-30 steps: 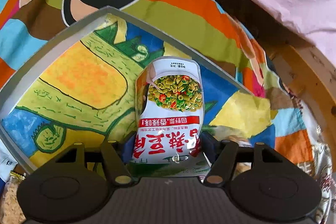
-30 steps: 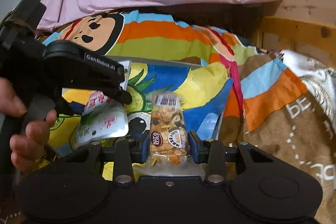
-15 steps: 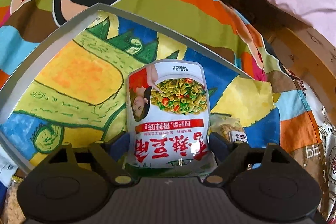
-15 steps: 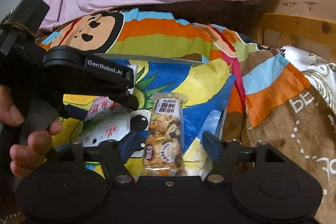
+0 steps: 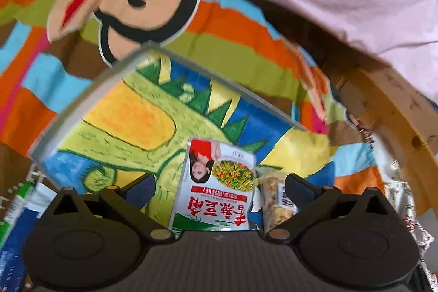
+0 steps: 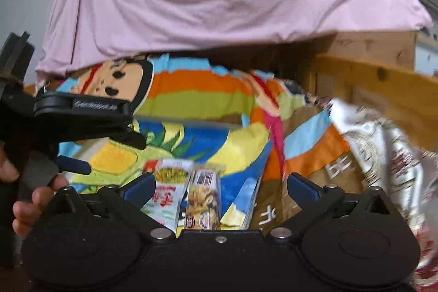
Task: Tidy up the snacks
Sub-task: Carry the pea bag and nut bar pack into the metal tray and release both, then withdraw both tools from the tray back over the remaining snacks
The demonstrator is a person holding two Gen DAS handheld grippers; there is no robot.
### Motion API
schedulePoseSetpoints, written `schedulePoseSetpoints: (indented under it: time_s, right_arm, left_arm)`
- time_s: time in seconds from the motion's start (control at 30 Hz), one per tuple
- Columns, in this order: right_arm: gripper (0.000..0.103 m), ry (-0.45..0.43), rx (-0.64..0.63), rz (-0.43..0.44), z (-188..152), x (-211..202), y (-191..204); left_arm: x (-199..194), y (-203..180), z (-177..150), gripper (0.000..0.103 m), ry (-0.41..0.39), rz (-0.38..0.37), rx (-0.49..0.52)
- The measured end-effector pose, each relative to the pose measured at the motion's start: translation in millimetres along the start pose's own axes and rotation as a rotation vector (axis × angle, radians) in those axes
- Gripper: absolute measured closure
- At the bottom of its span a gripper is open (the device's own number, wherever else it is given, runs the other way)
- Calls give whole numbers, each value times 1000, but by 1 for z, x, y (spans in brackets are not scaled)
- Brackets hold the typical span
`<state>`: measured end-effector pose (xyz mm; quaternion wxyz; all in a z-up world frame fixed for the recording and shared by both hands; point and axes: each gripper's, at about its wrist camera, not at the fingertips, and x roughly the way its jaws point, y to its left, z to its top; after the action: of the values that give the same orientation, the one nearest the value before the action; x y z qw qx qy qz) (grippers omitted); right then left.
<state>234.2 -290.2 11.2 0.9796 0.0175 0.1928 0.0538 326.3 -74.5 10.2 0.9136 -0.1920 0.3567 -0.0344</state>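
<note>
Lying untouched between the opening left claw (image 5: 219, 186): snack pouch (image 5: 216, 190).

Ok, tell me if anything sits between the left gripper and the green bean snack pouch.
Nothing visible does. The left gripper has its jaws opening, spread wide to either side of the green bean snack pouch, which lies on the dinosaur-print box. The nut bar lies beside the pouch, not in front.
</note>
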Motion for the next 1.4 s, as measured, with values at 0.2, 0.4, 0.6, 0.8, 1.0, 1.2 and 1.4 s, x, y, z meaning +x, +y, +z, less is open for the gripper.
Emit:
schedulePoseSetpoints:
  time_s: [0.2, 0.4, 0.6, 0.8, 1.0, 1.2, 1.4]
  right_arm:
    - [1, -70, -5, -4, 15, -42, 8]
    - [1, -140, -20, -2, 21, -85, 25]
    - [1, -183, -13, 14, 16, -128, 42]
    - [1, -200, -122, -5, -9, -167, 69]
    - [1, -200, -183, 3, -41, -196, 86]
    - [1, -117, -148, 20, -64, -202, 95]
    - [1, 12, -181, 28, -81, -186, 106]
  left_arm:
    - [-56, 1, -3, 1, -85, 8, 45]
    - [-118, 13, -22, 1, -182, 29, 122]
    - [-172, 31, -46, 1, -258, 50, 174]
    - [-211, 44, -76, 0, -298, 53, 258]
    - [-232, 64, -105, 0, -316, 49, 280]
    - [-228, 89, -133, 0, -265, 68, 295]
    - [-209, 100, -152, 0, -169, 73, 324]
